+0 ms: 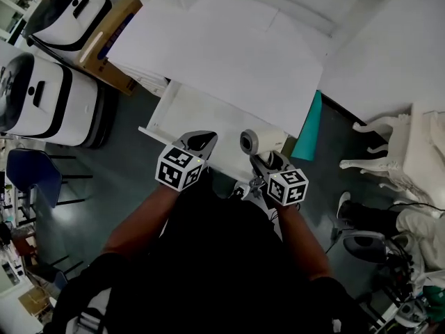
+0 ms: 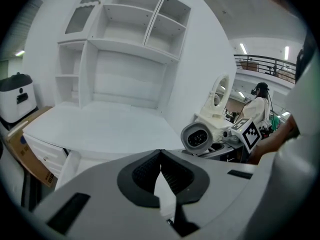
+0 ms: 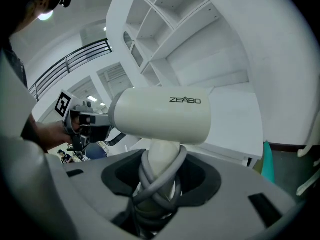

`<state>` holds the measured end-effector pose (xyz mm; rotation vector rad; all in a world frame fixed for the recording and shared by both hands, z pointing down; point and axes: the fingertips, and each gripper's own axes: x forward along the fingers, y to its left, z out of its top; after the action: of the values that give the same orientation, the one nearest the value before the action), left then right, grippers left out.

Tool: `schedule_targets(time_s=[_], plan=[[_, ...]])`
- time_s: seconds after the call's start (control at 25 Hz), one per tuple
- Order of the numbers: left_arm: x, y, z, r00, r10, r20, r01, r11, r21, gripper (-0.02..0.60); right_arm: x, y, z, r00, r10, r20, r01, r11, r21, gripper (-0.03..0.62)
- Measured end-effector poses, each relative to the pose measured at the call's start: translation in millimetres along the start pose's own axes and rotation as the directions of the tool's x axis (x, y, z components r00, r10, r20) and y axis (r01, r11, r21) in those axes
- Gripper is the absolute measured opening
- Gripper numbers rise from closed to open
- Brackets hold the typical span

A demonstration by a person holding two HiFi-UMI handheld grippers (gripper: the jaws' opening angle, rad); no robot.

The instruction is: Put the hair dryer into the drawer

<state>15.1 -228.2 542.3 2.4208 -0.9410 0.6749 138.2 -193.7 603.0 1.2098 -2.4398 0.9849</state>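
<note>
the right gripper point(image 1: 268, 160) is clamped on the handle of a cream-white plastic hair dryer point(image 3: 160, 115) with a round barrel. in the right gripper view both jaws press on the handle from the two sides, and a grey rubber cord point(image 3: 150, 181) is wound around this handle between them. the barrel lies across the view, above the jaws, and it carries the print "zeabo". in the head view the hair dryer is in the air near the right end of the front edge of the open white drawer point(image 1: 177, 110). the drawer is pulled out from under a wide white desk top point(image 1: 215, 54), and i cannot tell if the hair dryer touches it. the left gripper point(image 1: 203, 140) is just beside the right one, over the front edge of the same drawer. its jaws are pressed together at the tips with nothing between them, as the left gripper view shows. each gripper carries a cube with black and white square markers point(image 1: 179, 167). behind the desk the left gripper view shows a white shelf unit point(image 2: 130, 24) with open compartments. a teal flat panel point(image 1: 308, 129) leans at the right side of the desk. a white carved chair point(image 1: 386, 145) stands further right. on the left stand two white and black rounded machines point(image 1: 42, 99) and a brown cardboard box point(image 1: 104, 40).
</note>
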Motion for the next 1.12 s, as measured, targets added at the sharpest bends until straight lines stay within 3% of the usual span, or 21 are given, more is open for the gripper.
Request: schedule_targets(time_s=[0.24,0.4,0.56,0.8,1.12], plan=[[6.9,26.1,-3.4,0.998,-0.050,-0.023,0.050,0.999,0.004,0.009,37.3,-6.7,-6.0,0.996,-0.062,-0.066,0.059,0.998,-0.036,0.206],[6.2,49.7,-6.7,0.998,-0.055,-0.030,0.054,0.998,-0.014,0.009,68.5,-16.0,-27.2,0.981,-0.106,-0.165,0.089,0.990,-0.105,0.206],[3.5,71.5,-4.9,0.998,-0.052,-0.030,0.051,0.998,-0.024,0.009,99.4,-29.3,-57.9,0.941,-0.155,-0.300,0.099,0.976,-0.193,0.206],[-4.5,91.2,-16.9,0.998,-0.047,-0.049,0.044,0.998,-0.054,0.009,131.1,-56.5,-100.3,0.846,-0.238,-0.476,0.093,0.947,-0.307,0.207],[-10.3,104.4,-28.1,0.997,-0.044,-0.067,0.039,0.996,-0.075,0.009,162.8,-80.1,-110.8,0.806,-0.267,-0.529,0.097,0.940,-0.327,0.207]])
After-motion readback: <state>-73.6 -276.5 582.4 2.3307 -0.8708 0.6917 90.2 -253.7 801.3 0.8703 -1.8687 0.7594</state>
